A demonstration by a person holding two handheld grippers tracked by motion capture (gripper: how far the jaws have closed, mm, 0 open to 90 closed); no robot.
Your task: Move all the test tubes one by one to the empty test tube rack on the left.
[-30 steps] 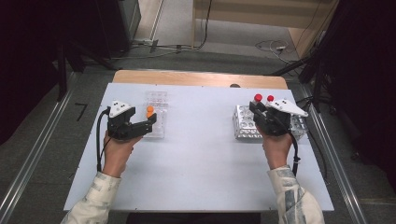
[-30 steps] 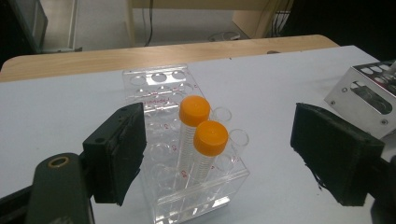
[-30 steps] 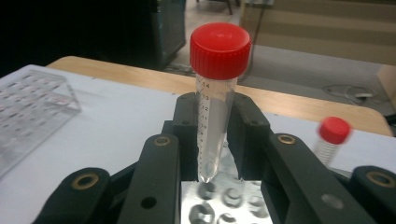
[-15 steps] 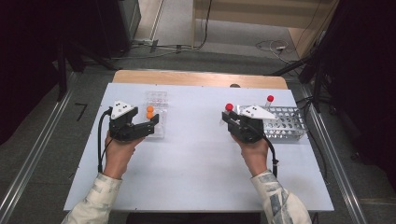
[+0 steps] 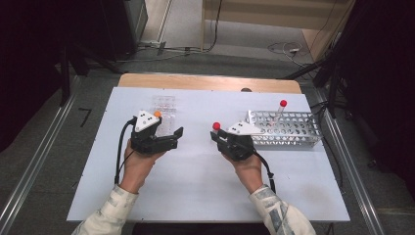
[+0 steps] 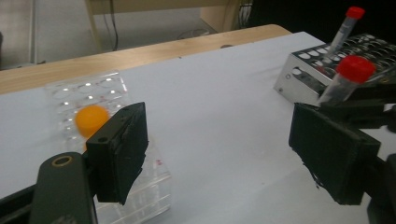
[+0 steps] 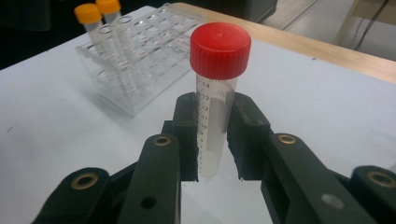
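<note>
My right gripper (image 7: 212, 140) clamps a red-capped tube (image 7: 217, 93) upright, left of the metal rack (image 5: 288, 129). My left gripper (image 6: 229, 154) stands open, holding nothing, farther left of that rack, beside the clear rack (image 6: 93, 100) bearing an orange-capped tube (image 6: 92, 120).

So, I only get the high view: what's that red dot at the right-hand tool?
Observer: The cap of a red-capped tube. The right tool clamps it upright, and the right gripper view shows printed scale marks on it.
Operator: And the orange dot near the other hand?
Observer: That view shows two orange-capped tubes, side by side in a clear rack.
Operator: Is the other tool holding something too?
Observer: No. In the left gripper view the left tool has its jaws wide apart with only bare table between them.
</note>
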